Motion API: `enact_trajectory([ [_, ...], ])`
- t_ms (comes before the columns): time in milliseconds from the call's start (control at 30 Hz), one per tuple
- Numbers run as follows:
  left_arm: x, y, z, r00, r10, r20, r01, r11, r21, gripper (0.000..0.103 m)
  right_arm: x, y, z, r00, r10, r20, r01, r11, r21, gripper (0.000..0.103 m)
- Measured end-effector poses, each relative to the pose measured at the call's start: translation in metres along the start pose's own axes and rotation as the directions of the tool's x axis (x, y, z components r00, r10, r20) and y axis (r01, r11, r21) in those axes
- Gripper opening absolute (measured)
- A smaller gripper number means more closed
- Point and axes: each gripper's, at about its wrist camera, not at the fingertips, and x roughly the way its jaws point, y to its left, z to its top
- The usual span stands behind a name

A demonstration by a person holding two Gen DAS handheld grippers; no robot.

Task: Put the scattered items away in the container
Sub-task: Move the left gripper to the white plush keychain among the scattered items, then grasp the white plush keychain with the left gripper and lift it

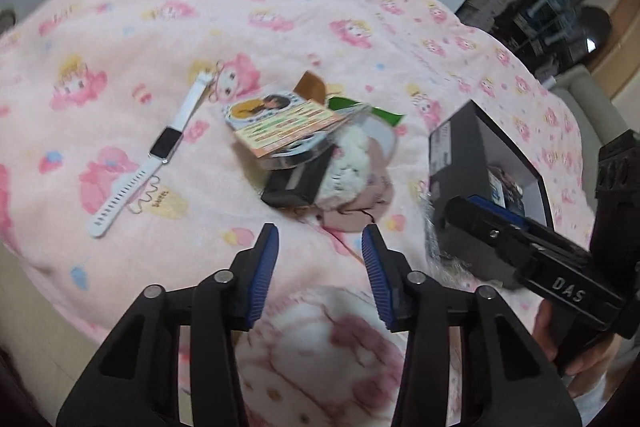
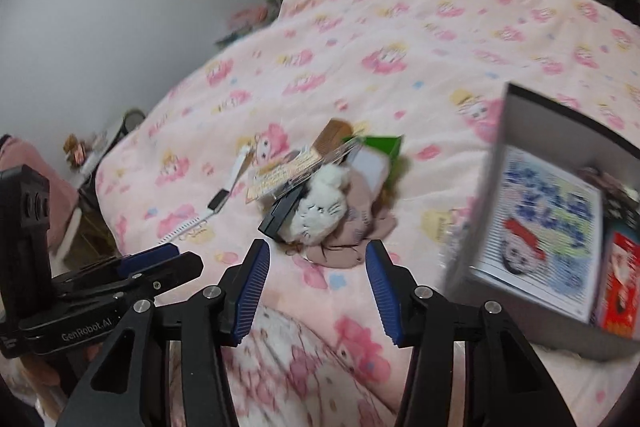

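Left wrist view: my left tool (image 1: 320,239) hangs above a bed covered by a pink cartoon-print blanket (image 1: 320,7), its blue pads apart with nothing between them. Just beyond the tips lies a heap of scattered items (image 1: 316,147): a round tin under printed cards, a black case, a white plush toy on pale pink cloth, and a green packet. A white smartwatch (image 1: 150,157) lies flat, apart from the heap on its left. To the right stands the container, a dark open box (image 1: 460,147), with my right tool (image 1: 468,207) in front of it.

Right wrist view: my right tool (image 2: 316,249) also has its pads apart and empty, aimed at the same heap (image 2: 320,187). The open box (image 2: 520,311) sits close on the right, holding printed cards. My left tool (image 2: 176,255) shows at the lower left; I cannot tell its opening from this side.
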Motion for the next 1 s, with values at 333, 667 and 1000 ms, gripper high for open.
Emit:
enact_trajectory([
  [333, 0.086, 0.02, 0.018, 0.947, -0.187, -0.261, 0.185, 0.982, -0.034, 0.039, 0.092, -0.013, 0.049, 0.993, -0.063, -0.095, 0.06, 0.998, -0.028, 0.046],
  [667, 0.102, 0.047, 0.034, 0.974, -0.152, -0.166, 0.121, 0.976, -0.182, 0.039, 0.127, -0.018, 0.039, 0.971, 0.113, -0.211, -0.102, 0.993, 0.066, 0.025],
  [1000, 0.138, 0.054, 0.032, 0.942, -0.21, -0.261, 0.145, 0.958, -0.248, 0.059, 0.131, -0.013, 0.034, 0.973, 0.07, -0.221, -0.063, 0.997, 0.039, 0.023],
])
